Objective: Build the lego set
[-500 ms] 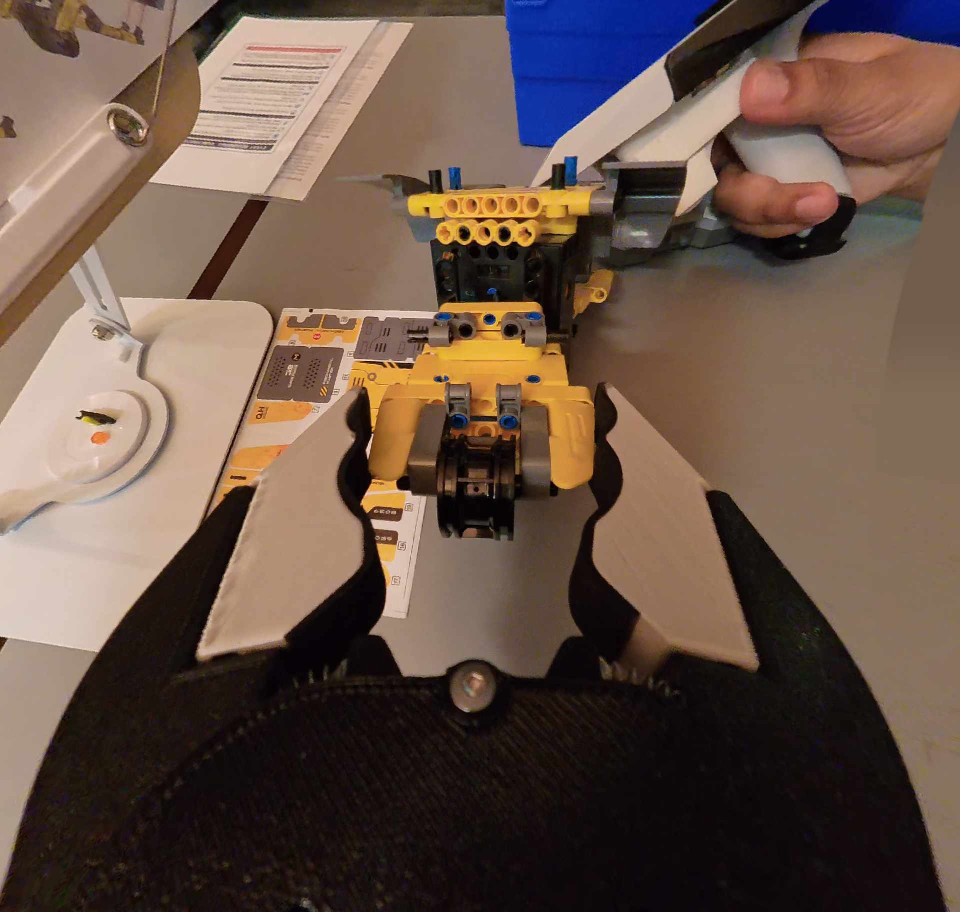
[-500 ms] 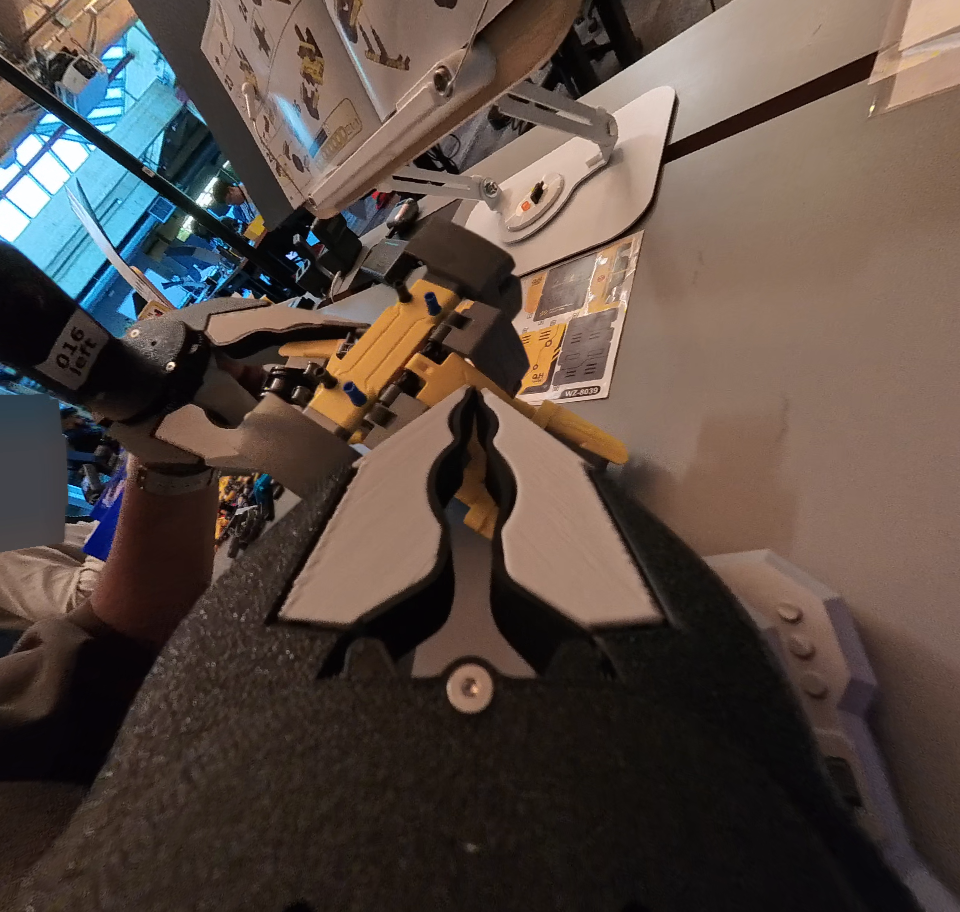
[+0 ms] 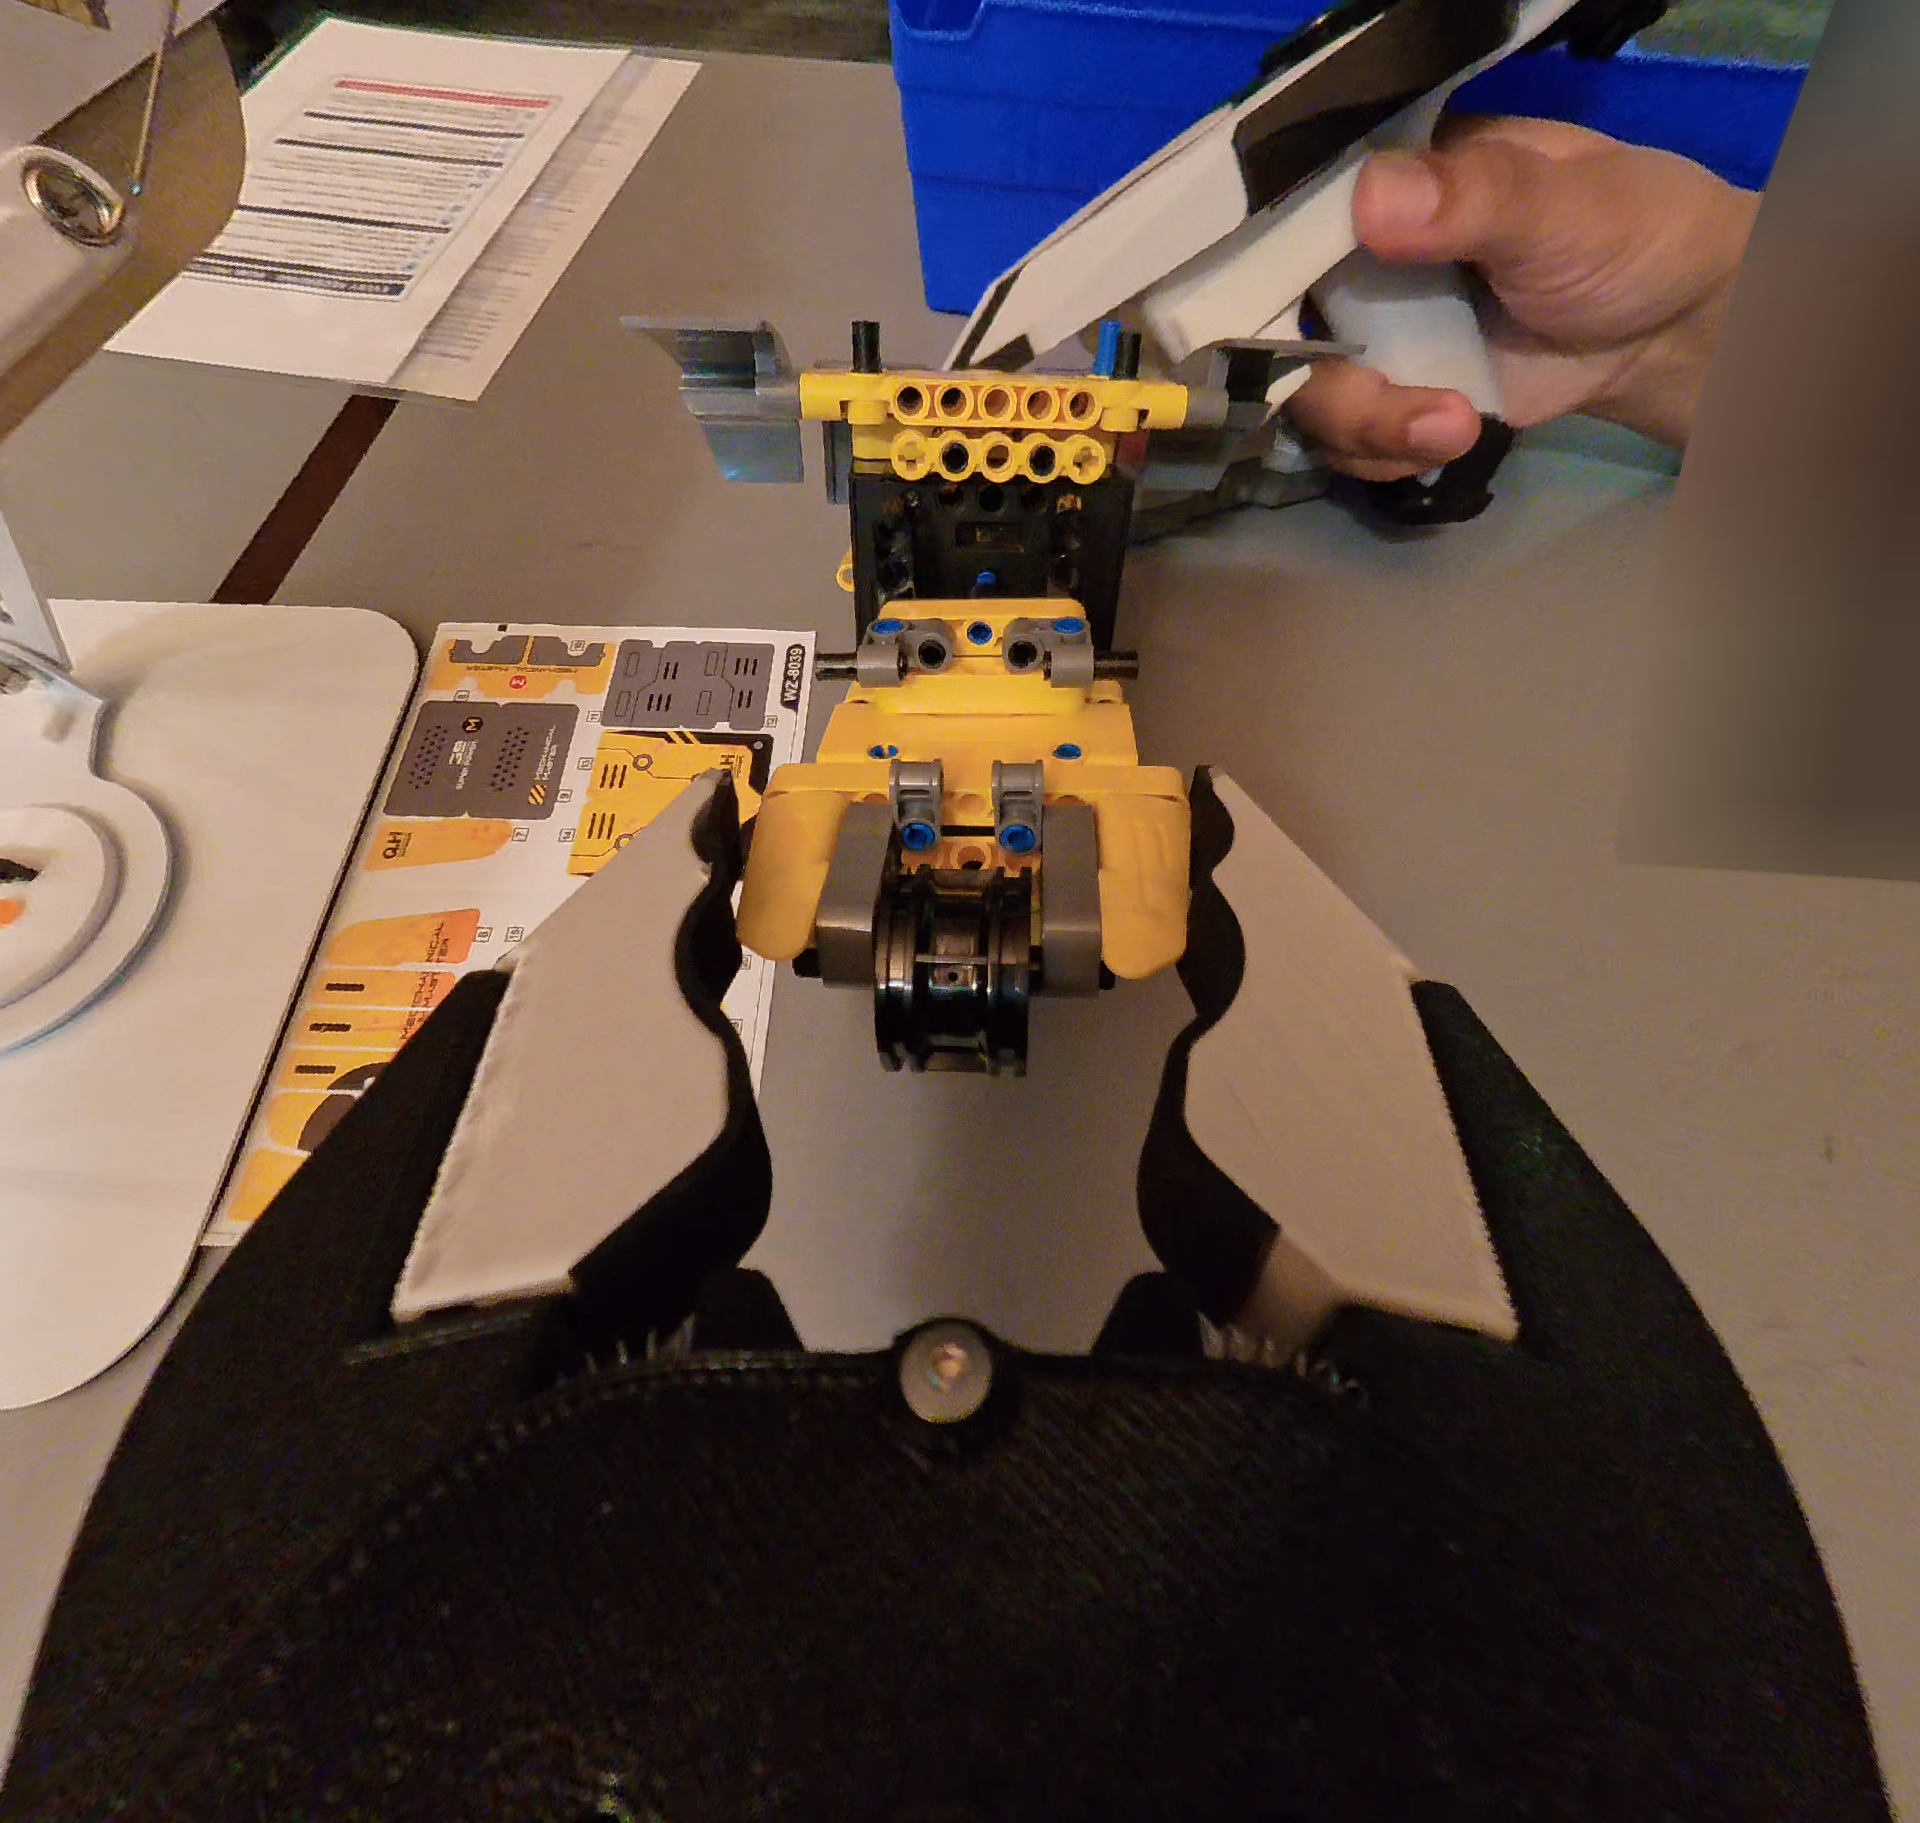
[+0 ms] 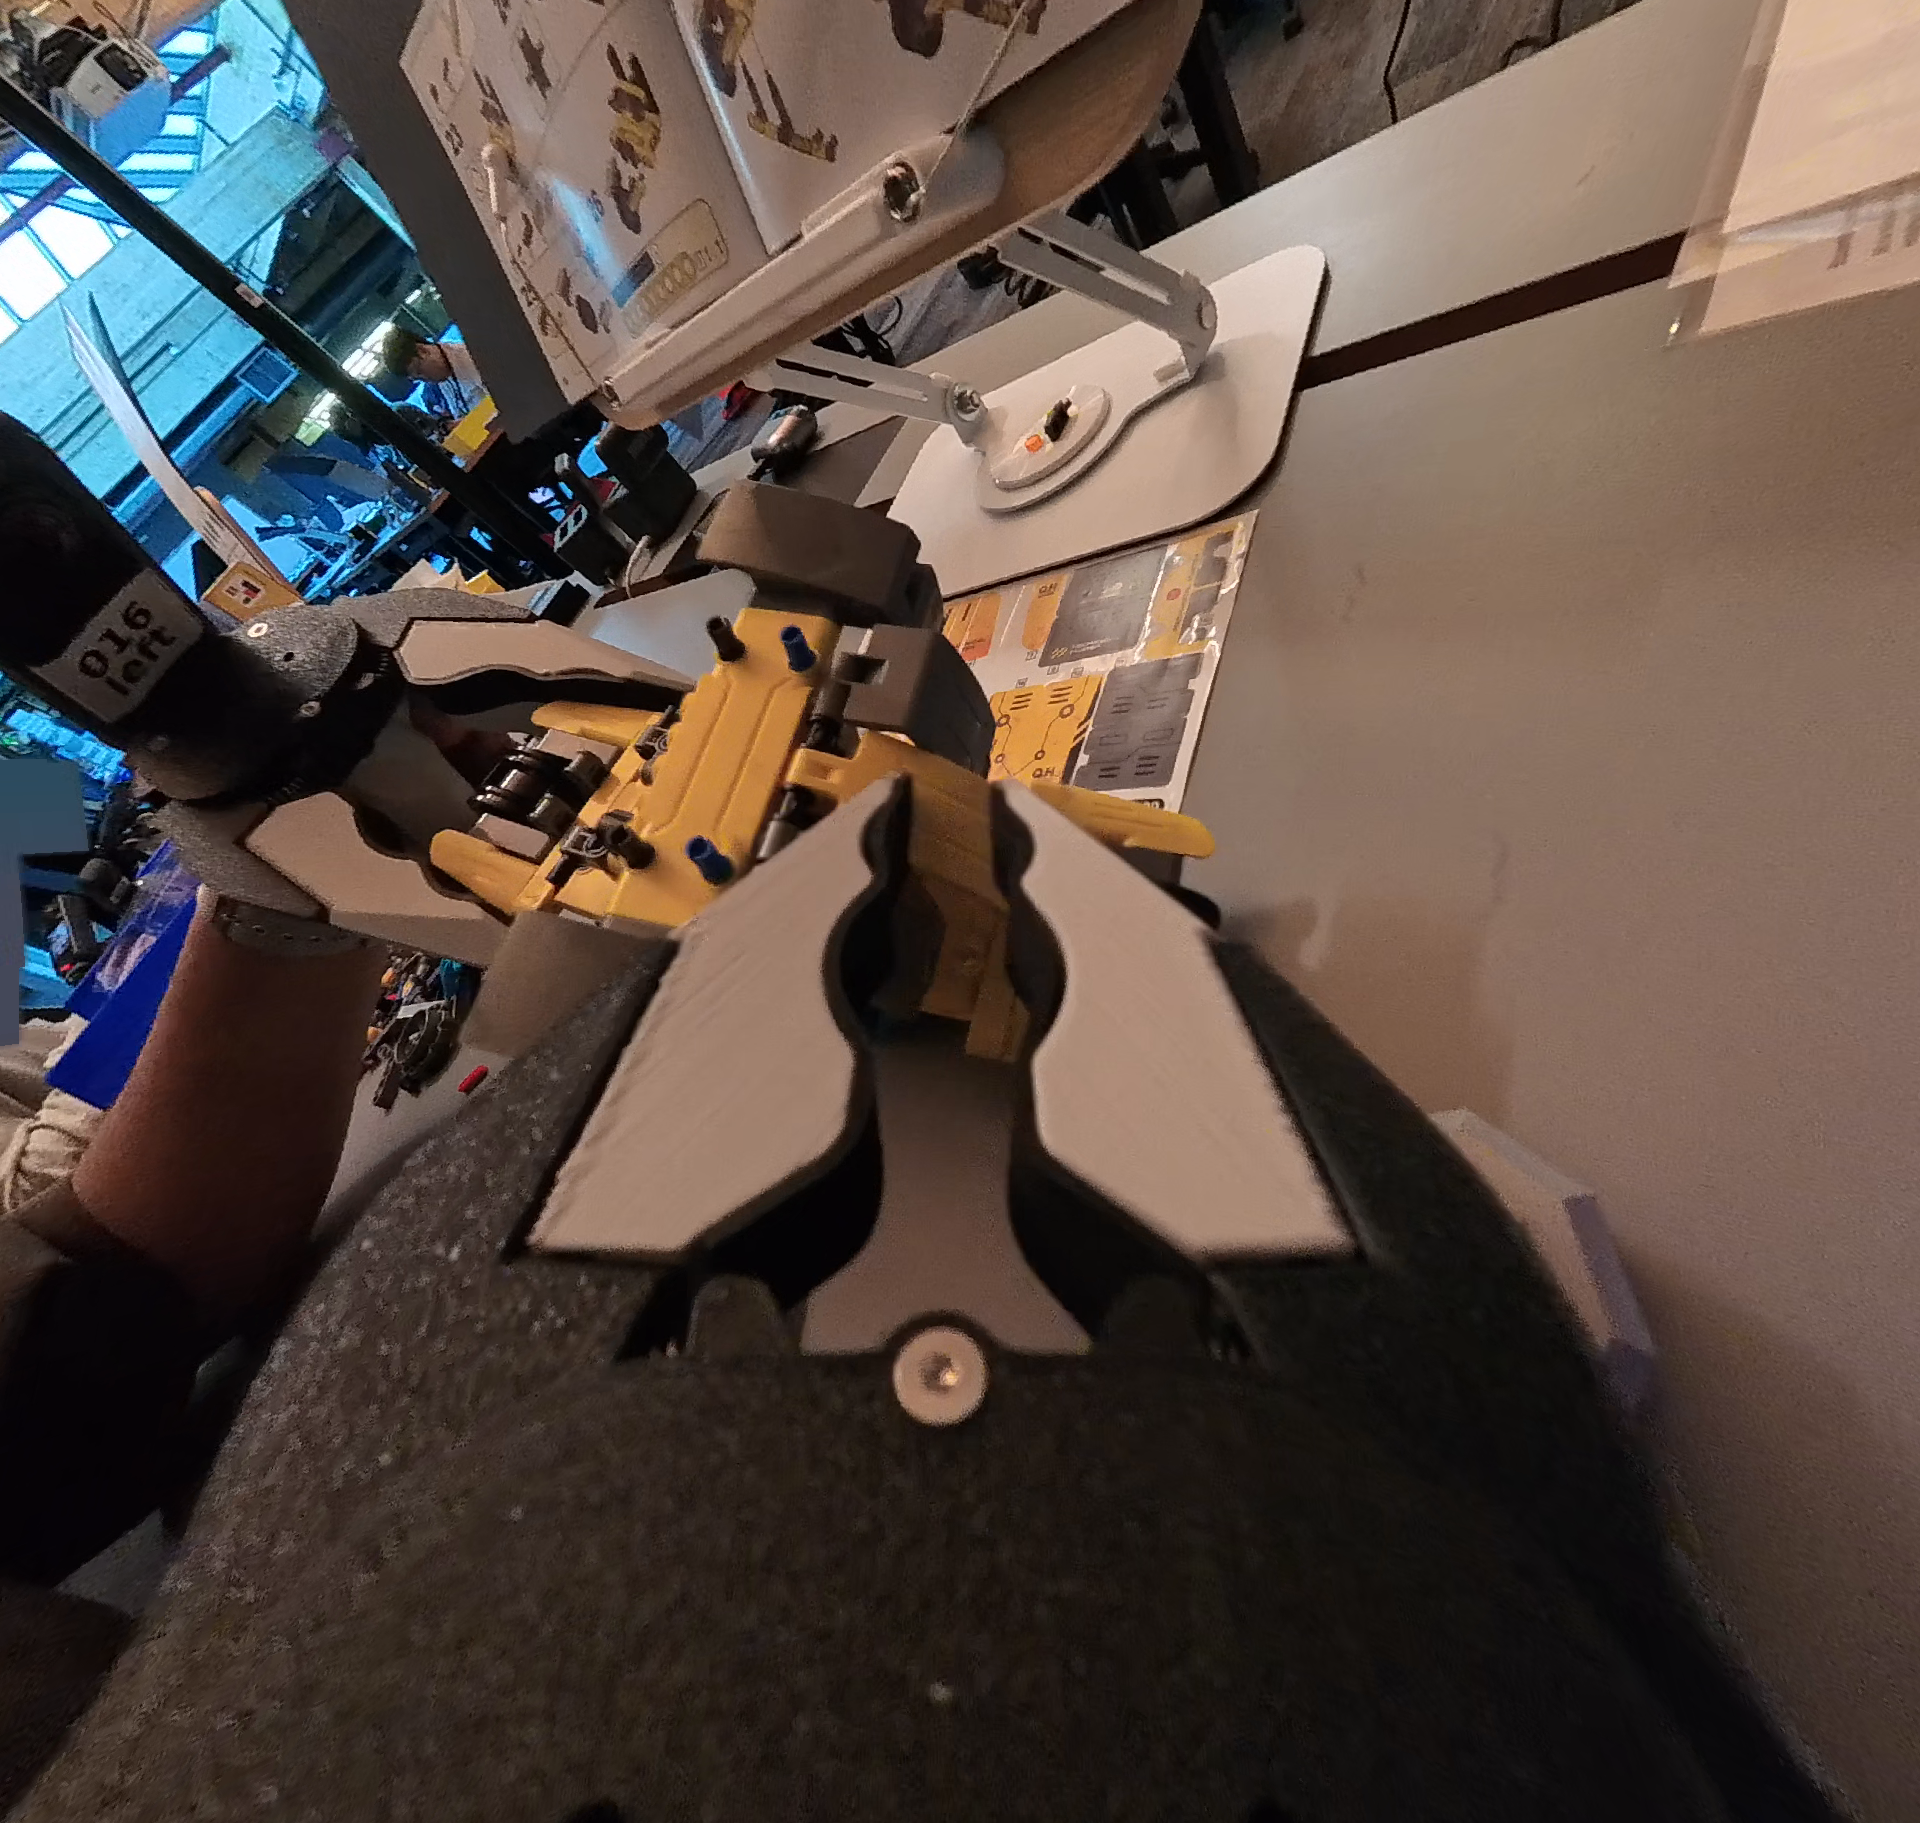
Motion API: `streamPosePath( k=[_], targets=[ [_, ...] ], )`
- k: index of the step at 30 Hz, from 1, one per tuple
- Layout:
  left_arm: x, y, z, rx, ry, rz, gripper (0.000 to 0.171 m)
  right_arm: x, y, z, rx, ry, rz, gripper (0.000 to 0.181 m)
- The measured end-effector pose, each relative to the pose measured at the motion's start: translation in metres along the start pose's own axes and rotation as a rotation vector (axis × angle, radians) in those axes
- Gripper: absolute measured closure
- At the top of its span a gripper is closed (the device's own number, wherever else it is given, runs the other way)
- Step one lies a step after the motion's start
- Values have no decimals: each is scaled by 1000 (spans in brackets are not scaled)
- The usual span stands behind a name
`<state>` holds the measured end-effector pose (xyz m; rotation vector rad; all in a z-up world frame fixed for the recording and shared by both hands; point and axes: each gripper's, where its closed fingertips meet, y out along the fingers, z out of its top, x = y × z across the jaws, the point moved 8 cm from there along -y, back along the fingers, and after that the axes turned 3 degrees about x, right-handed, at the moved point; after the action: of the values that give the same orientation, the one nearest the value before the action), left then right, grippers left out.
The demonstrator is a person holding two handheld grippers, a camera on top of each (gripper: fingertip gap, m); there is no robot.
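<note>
The yellow brick-built vehicle point(image 3: 961, 817) sits between your two grippers above the grey table point(image 3: 1455, 942); whether it rests on the surface cannot be told. Its near end is a smooth yellow shell with a black wheel hub point(image 3: 951, 984) set between two grey blocks, and two small grey connectors with blue pins above that. Behind comes a black box section, then two stacked yellow beams with round holes point(image 3: 992, 428), black and blue pins standing on top, and a grey winglike panel at each side.

Your left gripper point(image 3: 961, 838) has its jaws spread wide around the yellow shell; the right finger lies against the shell's side, the left finger shows a narrow gap, so you hold it loosely at most.

Your right gripper point(image 4: 948, 817) has its jaws drawn near together on a yellow part at the vehicle's far end, with that part filling the slot between the pads. In the left wrist view your right hand point(image 3: 1538, 287) grips its white handle.

Left of the vehicle, a sticker sheet point(image 3: 582, 786) in yellow and grey lies flat, partly under the left finger. Beside it stands a white stand base point(image 3: 229, 994), which carries an instruction booklet point(image 4: 727, 90) on an arm. Farther back lie a printed paper point(image 3: 405, 204) and a blue bin point(image 3: 1091, 132).
</note>
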<state>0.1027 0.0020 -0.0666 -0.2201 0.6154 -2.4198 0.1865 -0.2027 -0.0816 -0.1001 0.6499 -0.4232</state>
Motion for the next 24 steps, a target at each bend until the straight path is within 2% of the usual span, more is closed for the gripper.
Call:
streamPosePath(
  k=[5, 10, 14, 17, 20, 24],
  targets=[
    [-1, -3, 1, 1, -1, 27, 89, -6, -6, 6, 41, -54, 69, 136],
    [5, -13, 6, 15, 5, 86, 89, -14, -17, 15, 114, -189, 114, 120],
    [16, -24, 2, 54, 21, 172, 89, -26, -29, 22, 238, -390, 113, 116],
    [27, -37, -3, 105, -2, 263, 89, -36, -32, 19, 269, -533, 107, 112],
    [37, -59, -12, 166, -36, 325, 89, -63, -40, 10, 341, -664, 236, 111],
    [52, -94, -26, 347, -144, 334, 89, -81, -41, -3, 367, -743, 283, 113]
  ],
)
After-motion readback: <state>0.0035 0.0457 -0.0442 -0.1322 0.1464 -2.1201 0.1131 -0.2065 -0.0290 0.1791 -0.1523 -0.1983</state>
